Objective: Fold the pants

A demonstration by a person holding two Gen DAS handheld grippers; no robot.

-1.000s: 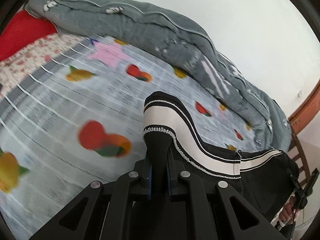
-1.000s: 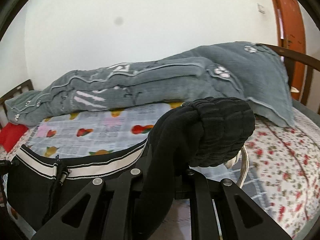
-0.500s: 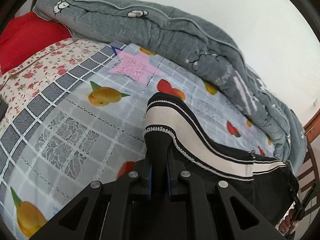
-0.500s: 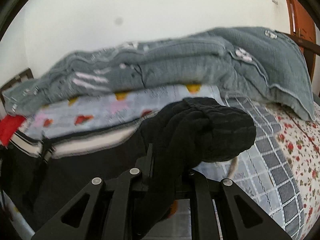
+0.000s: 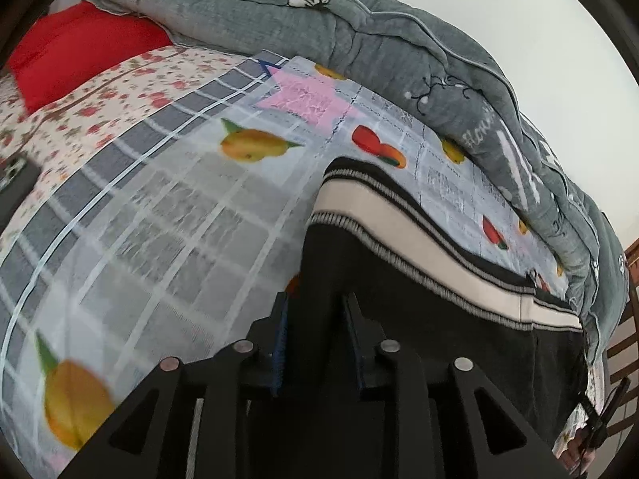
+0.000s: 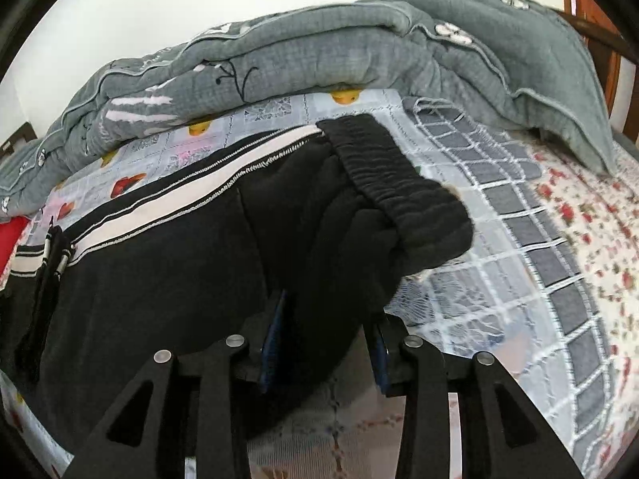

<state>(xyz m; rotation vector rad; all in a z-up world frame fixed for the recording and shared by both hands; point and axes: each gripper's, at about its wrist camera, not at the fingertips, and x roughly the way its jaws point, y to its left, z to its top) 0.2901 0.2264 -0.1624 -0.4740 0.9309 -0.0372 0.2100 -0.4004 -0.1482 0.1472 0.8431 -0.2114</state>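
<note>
The black knit pants (image 6: 167,279) with a cream-and-black striped side band lie spread across the bed (image 5: 167,215), on its pale blue fruit-print sheet, the striped edge running along the far side toward the rolled grey quilt (image 5: 399,40); the ribbed elastic waistband (image 6: 399,195) bunches up in front of my right tongs (image 6: 323,343), while the other end of the striped band sits before my left tongs (image 5: 317,343).

Both pairs of tongs have just been opening; the black cloth sits between the blue pads (image 5: 280,343) on each side, but the pads stand clear of it now, so I judge both ends let go and no longer gripped.

As I read it, this step is laying the pants down flat before the fold; to do it well I would let the cloth settle fully onto the sheet before drawing back, then pull each hand straight away along its own line so no pad drags the fabric and rucks it; the waistband on the right looks humped and rolled, so it probably wants a smoothing pass before any crease is made; the striped band gives a handy straight line to keep the edges square; a dark phone-like thing (image 5: 16,183) at the left edge and the red pillow (image 5: 80,52) are well apart and out of my way.
</note>
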